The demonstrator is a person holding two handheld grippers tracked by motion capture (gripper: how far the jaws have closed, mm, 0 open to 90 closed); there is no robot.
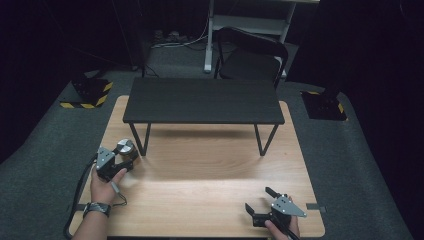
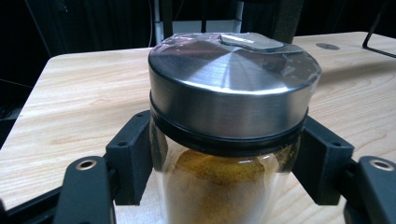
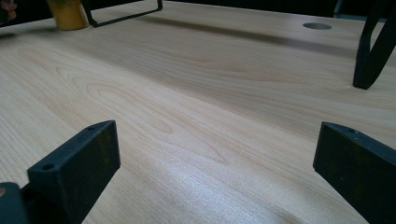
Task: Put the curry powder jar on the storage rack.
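A glass jar [image 1: 125,146] with a brushed metal lid and yellow powder inside stands on the wooden table [image 1: 210,170] at the left, beside the front left leg of a low black shelf [image 1: 202,100]. My left gripper [image 1: 126,156] is shut on the jar [image 2: 233,88] just below the lid, with a black pad pressed on each side. My right gripper [image 1: 257,198] rests near the table's front right edge, open with nothing between its fingers. From the right gripper view, the gripper [image 3: 215,154] looks across bare wood toward the distant jar [image 3: 69,14].
The black shelf stands on thin metal legs [image 3: 373,51] across the back half of the table. A black chair [image 1: 252,57] sits behind it on the grey carpet. Yellow-and-black striped floor stands [image 1: 90,92] flank the table. A wristwatch shows on the person's left wrist [image 1: 97,207].
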